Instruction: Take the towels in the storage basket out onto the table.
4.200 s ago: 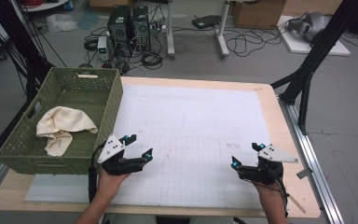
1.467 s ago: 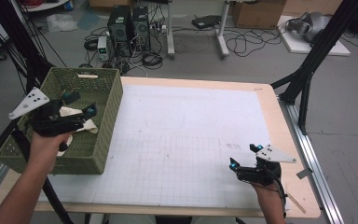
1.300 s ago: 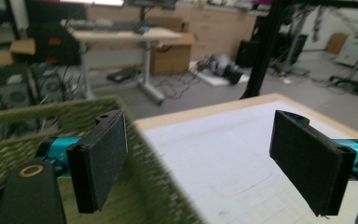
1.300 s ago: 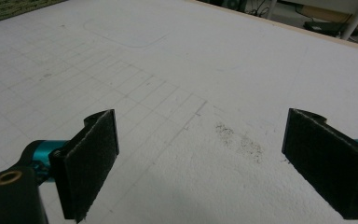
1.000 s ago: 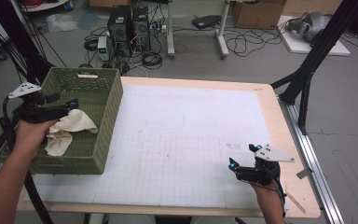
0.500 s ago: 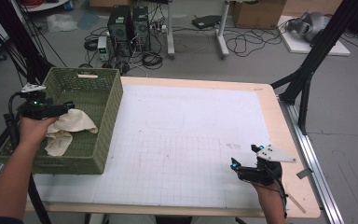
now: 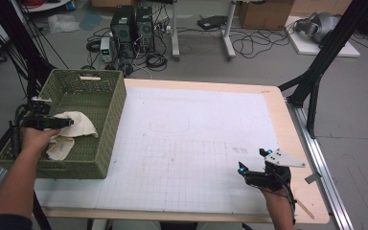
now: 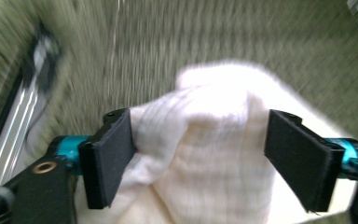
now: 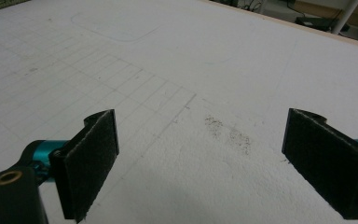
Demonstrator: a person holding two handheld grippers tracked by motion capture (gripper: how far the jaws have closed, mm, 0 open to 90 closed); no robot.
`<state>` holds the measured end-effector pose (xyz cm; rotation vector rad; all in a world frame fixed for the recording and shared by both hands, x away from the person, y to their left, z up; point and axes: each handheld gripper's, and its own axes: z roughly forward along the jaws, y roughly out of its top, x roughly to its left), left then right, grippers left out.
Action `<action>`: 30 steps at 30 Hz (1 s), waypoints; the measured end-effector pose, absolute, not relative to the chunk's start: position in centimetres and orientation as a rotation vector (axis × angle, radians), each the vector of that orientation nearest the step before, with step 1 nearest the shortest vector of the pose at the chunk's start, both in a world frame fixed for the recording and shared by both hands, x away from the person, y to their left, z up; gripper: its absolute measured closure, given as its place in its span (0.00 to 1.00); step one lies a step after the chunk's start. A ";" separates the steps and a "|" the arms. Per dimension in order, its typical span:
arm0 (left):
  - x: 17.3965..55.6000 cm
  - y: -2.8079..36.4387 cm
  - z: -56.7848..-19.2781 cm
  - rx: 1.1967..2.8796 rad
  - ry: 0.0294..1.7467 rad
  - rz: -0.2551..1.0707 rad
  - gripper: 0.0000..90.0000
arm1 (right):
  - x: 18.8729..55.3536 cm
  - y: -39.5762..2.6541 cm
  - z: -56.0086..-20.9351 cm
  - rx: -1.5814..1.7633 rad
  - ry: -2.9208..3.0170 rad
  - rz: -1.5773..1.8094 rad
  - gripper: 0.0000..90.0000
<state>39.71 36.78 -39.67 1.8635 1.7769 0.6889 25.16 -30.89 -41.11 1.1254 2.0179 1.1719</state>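
Left gripper (image 8: 198, 154): jaws spread wide, straddling a bunched fold of white cloth (image 8: 205, 154), one pad touching it, not clamped; cloth lies beneath and ahead of it inside the green woven basket (image 7: 106, 129); right gripper (image 9: 214, 163): jaws parted, holding nothing, low over the gridded white mat (image 9: 177, 60), well apart from the basket.

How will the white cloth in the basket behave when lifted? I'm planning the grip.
The cloth lies crumpled in soft folds, so it will probably hang limp and trail. It looks thin, likely light. The left gripper stands open around a raised bunch; pinching there may lift it whole from the basket.
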 end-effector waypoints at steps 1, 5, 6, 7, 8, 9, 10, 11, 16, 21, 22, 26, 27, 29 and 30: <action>39.9 36.7 -40.1 1.894 1.815 0.686 0.25 | 25.2 -30.8 -41.1 1.123 2.015 1.176 0.11; 40.1 36.5 -40.8 1.955 1.851 0.664 0.23 | 25.2 -30.9 -41.1 1.121 2.017 1.173 0.11; 40.1 36.5 -40.8 1.955 1.851 0.664 0.23 | 25.2 -30.9 -41.1 1.123 2.018 1.170 0.11; 40.1 36.5 -40.9 1.967 1.848 0.659 0.23 | 25.2 -30.9 -41.1 1.123 2.018 1.170 0.11; 40.1 36.5 -41.0 1.973 1.849 0.644 0.22 | 25.2 -31.0 -41.2 1.121 2.017 1.171 0.11; 40.1 36.5 -41.0 1.987 1.845 0.639 0.22 | 25.2 -31.0 -41.2 1.121 2.018 1.171 0.11; 40.2 36.4 -41.2 2.020 1.842 0.616 0.22 | 25.3 -31.0 -41.2 1.119 2.019 1.169 0.11; 40.2 36.4 -41.2 2.034 1.847 0.607 0.23 | 25.2 -31.0 -41.2 1.122 2.020 1.168 0.11; 40.0 36.7 -41.0 2.037 1.882 0.632 0.41 | 25.3 -30.9 -41.2 1.125 2.025 1.163 0.11; 39.7 36.8 -40.5 2.030 1.875 0.650 0.73 | 25.2 -31.1 -41.2 1.136 2.021 1.159 0.11; 39.7 36.9 -40.4 2.004 1.874 0.653 0.76 | 25.2 -31.1 -41.2 1.140 2.015 1.165 0.11; 39.2 37.5 -39.5 1.857 1.851 0.640 0.79 | 25.1 -31.2 -41.1 1.146 2.003 1.173 0.11; 38.9 37.8 -39.0 1.800 1.822 0.634 0.79 | 25.0 -31.3 -41.1 1.145 2.004 1.172 0.11; 38.6 37.9 -38.4 1.739 1.782 0.620 0.79 | 25.1 -31.3 -41.0 1.138 1.999 1.175 0.11; 38.5 37.9 -38.0 1.717 1.759 0.617 0.79 | 25.1 -31.3 -41.0 1.138 2.001 1.174 0.11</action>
